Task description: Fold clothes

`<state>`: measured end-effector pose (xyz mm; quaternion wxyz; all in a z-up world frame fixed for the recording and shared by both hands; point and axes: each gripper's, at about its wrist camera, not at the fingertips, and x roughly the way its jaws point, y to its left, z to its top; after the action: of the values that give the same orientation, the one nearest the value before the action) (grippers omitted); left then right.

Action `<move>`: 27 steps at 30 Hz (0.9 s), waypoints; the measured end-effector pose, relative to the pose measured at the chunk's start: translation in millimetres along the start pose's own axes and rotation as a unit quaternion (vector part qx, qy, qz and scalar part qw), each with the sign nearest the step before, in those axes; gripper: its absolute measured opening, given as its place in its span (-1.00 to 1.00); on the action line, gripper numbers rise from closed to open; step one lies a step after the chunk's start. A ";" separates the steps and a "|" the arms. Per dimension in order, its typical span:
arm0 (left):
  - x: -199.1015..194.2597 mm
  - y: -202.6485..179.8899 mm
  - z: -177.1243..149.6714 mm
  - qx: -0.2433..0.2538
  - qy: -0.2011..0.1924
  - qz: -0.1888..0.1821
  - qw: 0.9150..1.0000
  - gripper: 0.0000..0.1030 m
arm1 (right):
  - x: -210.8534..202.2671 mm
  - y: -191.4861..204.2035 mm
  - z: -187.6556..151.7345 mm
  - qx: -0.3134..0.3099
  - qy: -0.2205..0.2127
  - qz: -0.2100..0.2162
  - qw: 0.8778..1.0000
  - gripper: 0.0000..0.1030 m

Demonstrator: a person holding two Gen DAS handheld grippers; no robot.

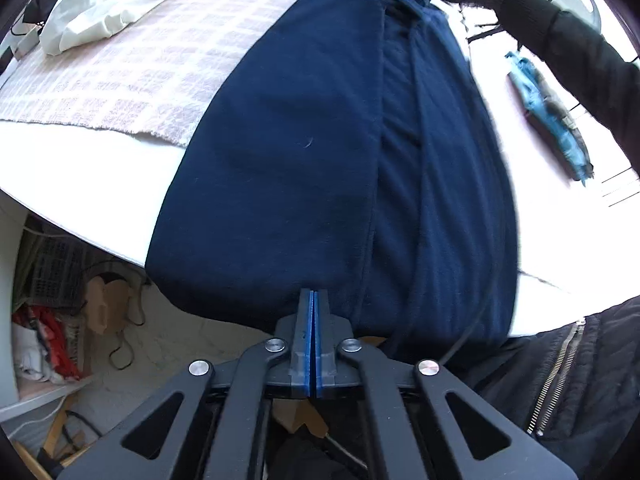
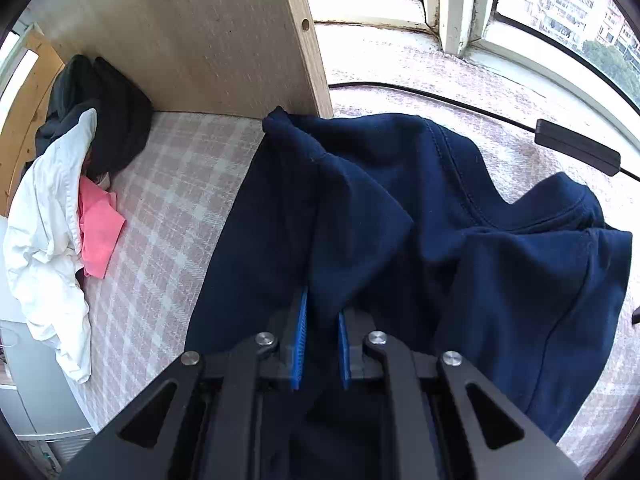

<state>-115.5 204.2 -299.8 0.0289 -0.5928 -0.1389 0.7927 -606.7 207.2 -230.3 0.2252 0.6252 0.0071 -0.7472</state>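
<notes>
Navy garment (image 1: 304, 152) lies lengthwise across the checked cloth (image 1: 132, 72) and the white table (image 1: 80, 168), its near end hanging over the table's edge. It looks soft, limp and fairly thick, so it will likely sag between your holds. Left tool (image 1: 312, 296) is clenched at its near hem. Right tool (image 2: 322, 312) pinches a raised fold at the far end. Take hems and seams, not loose middle cloth.

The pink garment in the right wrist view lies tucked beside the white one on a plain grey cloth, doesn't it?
Not quite: the pink garment does lie tucked beside the white one, but the cloth under them is pink-and-white checked, not plain grey, as the right wrist view shows.
</notes>
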 end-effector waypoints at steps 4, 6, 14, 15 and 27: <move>-6.6 -11.5 -10.7 0.018 -0.004 0.012 1.000 -0.38 | 0.8 5.0 -0.9 -0.010 0.010 -0.002 1.000 -0.74; -3.0 -18.0 -16.4 0.026 0.001 0.020 0.999 -0.38 | 1.0 7.3 -1.2 -0.015 0.012 -0.007 1.000 -0.74; 36.9 -17.4 -6.1 0.020 0.025 0.031 0.999 -0.42 | 1.3 12.5 -3.6 -0.019 0.012 -0.013 1.000 -0.73; 36.7 -15.7 -7.2 0.019 0.022 0.031 0.999 -0.42 | 1.7 12.3 -3.6 -0.019 0.012 -0.014 1.000 -0.73; -3.1 -6.4 -18.6 0.002 -0.030 0.034 0.999 -0.96 | -1.6 7.8 -1.6 -0.010 0.005 -0.009 1.000 -0.89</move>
<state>-97.8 213.2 -300.1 -0.0012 -0.5729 -0.1181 0.8111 -602.3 201.1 -227.0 0.2246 0.6266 0.0213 -0.7460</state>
